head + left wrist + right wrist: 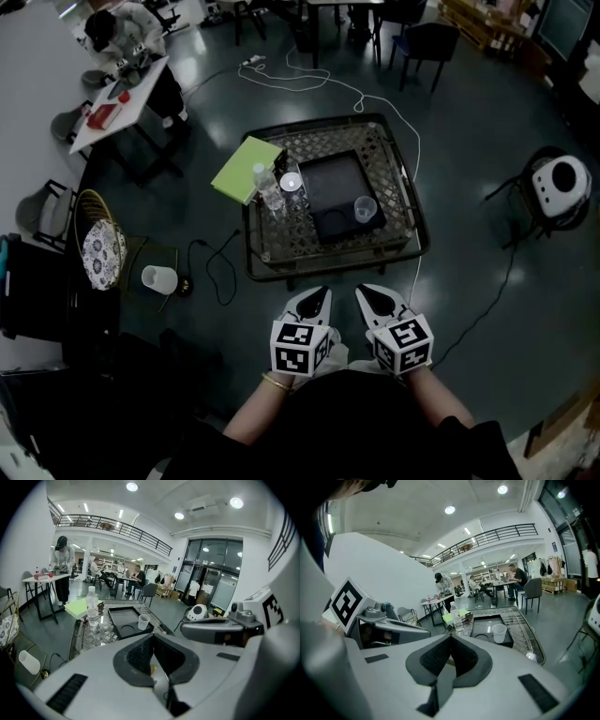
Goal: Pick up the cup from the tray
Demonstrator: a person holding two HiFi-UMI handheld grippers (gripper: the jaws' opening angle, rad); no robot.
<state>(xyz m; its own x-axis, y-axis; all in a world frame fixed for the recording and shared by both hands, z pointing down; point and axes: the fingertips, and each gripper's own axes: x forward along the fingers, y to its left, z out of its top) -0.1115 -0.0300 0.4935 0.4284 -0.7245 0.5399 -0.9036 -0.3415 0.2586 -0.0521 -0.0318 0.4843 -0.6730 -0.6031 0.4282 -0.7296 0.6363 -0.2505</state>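
Left tongs [317, 294] and right tongs [368, 294] side by side, pressed together, empty, before tray [330, 186] with cup [365, 209]

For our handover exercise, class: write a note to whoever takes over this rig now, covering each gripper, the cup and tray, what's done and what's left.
Left gripper: shut, empty, short of the table's near edge.
Right gripper: shut, empty, beside it.
Cup: upright on the black tray, at its near-right corner.
Done: nothing; cup untouched.
Left: open a gripper, reach in, grip the cup, lift it off the tray.
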